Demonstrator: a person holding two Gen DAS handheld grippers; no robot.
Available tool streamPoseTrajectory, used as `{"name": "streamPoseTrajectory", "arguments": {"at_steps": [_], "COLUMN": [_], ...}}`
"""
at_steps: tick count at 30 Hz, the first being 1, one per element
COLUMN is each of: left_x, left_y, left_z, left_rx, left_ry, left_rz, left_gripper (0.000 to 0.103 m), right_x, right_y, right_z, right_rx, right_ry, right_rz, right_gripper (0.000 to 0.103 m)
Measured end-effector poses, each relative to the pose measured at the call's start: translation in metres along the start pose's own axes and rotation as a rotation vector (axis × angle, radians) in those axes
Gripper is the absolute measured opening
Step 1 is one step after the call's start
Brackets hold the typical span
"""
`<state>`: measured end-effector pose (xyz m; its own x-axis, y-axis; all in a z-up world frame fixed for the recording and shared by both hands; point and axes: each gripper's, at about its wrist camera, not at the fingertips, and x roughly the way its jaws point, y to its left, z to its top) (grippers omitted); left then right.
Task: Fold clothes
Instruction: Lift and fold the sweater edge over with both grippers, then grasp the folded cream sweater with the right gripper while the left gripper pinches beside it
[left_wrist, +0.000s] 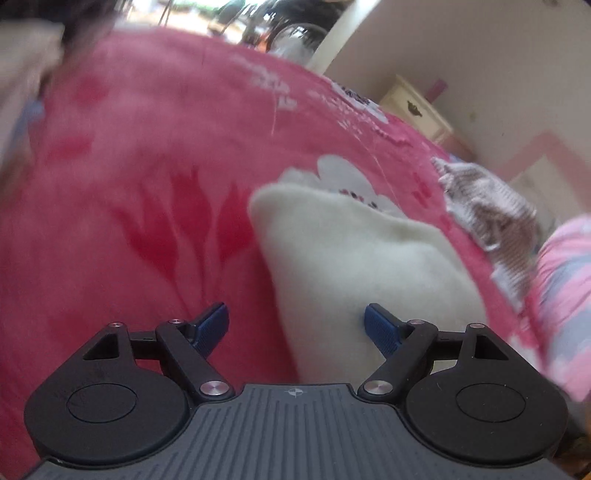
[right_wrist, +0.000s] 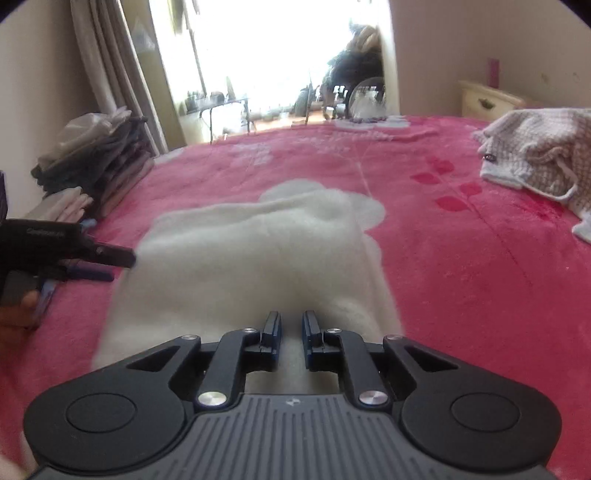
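A fluffy white garment (right_wrist: 251, 258) lies bunched on the pink flowered blanket (right_wrist: 443, 258). My right gripper (right_wrist: 291, 328) is at its near edge, its jaws almost together with white fabric pinched between them. In the left wrist view the same white garment (left_wrist: 362, 258) lies ahead and to the right. My left gripper (left_wrist: 297, 323) is open over its left edge, with one blue pad (left_wrist: 382, 326) against the fabric and the other over the blanket. From the right wrist view the left gripper (right_wrist: 99, 264) shows at the garment's left side, held by a hand (right_wrist: 18, 310).
A knitted beige-and-white garment (right_wrist: 539, 155) lies on the blanket at the right, and a pink striped cloth (left_wrist: 565, 288) is near it. Folded clothes are stacked (right_wrist: 99, 158) at the bed's left edge. A cream nightstand (right_wrist: 487, 99) stands beyond the bed.
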<state>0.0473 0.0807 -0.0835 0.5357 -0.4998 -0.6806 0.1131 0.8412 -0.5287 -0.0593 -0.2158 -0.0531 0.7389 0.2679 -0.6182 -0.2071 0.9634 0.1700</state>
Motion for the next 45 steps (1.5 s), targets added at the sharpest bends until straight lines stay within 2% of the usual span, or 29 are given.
{"name": "streamPoseTrajectory", "arguments": {"at_steps": [3, 5, 7, 9, 11, 14, 17, 18, 20, 21, 22, 24, 27, 32, 35, 40, 45], "left_x": [0.009, 0.018, 0.031, 0.045, 0.056, 0.061, 0.059, 0.056, 0.051, 0.048, 0.044, 0.036, 0.028, 0.027, 0.028, 0.038, 0.048], "left_y": [0.007, 0.010, 0.014, 0.017, 0.018, 0.015, 0.014, 0.015, 0.017, 0.018, 0.018, 0.019, 0.015, 0.007, 0.002, -0.004, -0.008], "left_z": [0.000, 0.004, 0.010, 0.017, 0.023, 0.027, 0.027, 0.025, 0.021, 0.019, 0.016, 0.010, -0.003, -0.029, -0.039, -0.036, -0.034], "left_rx": [-0.067, -0.096, -0.125, -0.154, -0.169, -0.155, -0.144, -0.142, -0.138, -0.135, -0.132, -0.125, -0.104, -0.073, -0.059, -0.043, -0.036], "left_ry": [0.000, 0.009, 0.020, 0.028, 0.022, 0.016, 0.026, 0.036, 0.069, 0.088, 0.107, 0.142, 0.194, 0.257, 0.240, 0.239, 0.248], "left_rz": [-0.052, -0.090, -0.125, -0.156, -0.167, -0.174, -0.183, -0.191, -0.213, -0.219, -0.225, -0.238, -0.261, -0.290, -0.300, -0.323, -0.333], "left_gripper": [0.083, 0.083, 0.085, 0.085, 0.084, 0.084, 0.084, 0.084, 0.085, 0.086, 0.086, 0.087, 0.088, 0.088, 0.093, 0.095, 0.098], "right_x": [-0.004, -0.008, 0.001, 0.020, 0.050, 0.060, 0.049, 0.044, 0.032, 0.027, 0.022, 0.016, 0.025, 0.046, 0.061, 0.086, 0.119], "right_y": [0.006, 0.009, 0.009, 0.007, -0.001, -0.014, -0.024, -0.028, -0.042, -0.050, -0.059, -0.078, -0.100, -0.133, -0.144, -0.152, -0.145], "right_z": [0.018, 0.029, 0.041, 0.048, 0.046, 0.052, 0.059, 0.060, 0.061, 0.061, 0.060, 0.057, 0.050, 0.038, 0.028, 0.017, 0.034], "right_rx": [-0.023, -0.002, 0.020, 0.035, 0.085, 0.185, 0.258, 0.280, 0.334, 0.367, 0.404, 0.468, 0.539, 0.642, 0.662, 0.682, 0.624], "right_ry": [0.013, -0.018, -0.035, -0.014, 0.050, 0.032, 0.002, -0.015, -0.040, -0.046, -0.047, -0.039, 0.053, 0.220, 0.299, 0.387, 0.458], "right_rz": [-0.021, -0.001, 0.018, 0.008, -0.027, -0.020, -0.025, -0.023, -0.005, 0.008, 0.026, 0.073, 0.161, 0.305, 0.374, 0.517, 0.627], "right_gripper": [0.013, 0.013, 0.013, 0.013, 0.013, 0.013, 0.015, 0.017, 0.029, 0.044, 0.051, 0.055, 0.074, 0.078, 0.081, 0.085, 0.089]}}
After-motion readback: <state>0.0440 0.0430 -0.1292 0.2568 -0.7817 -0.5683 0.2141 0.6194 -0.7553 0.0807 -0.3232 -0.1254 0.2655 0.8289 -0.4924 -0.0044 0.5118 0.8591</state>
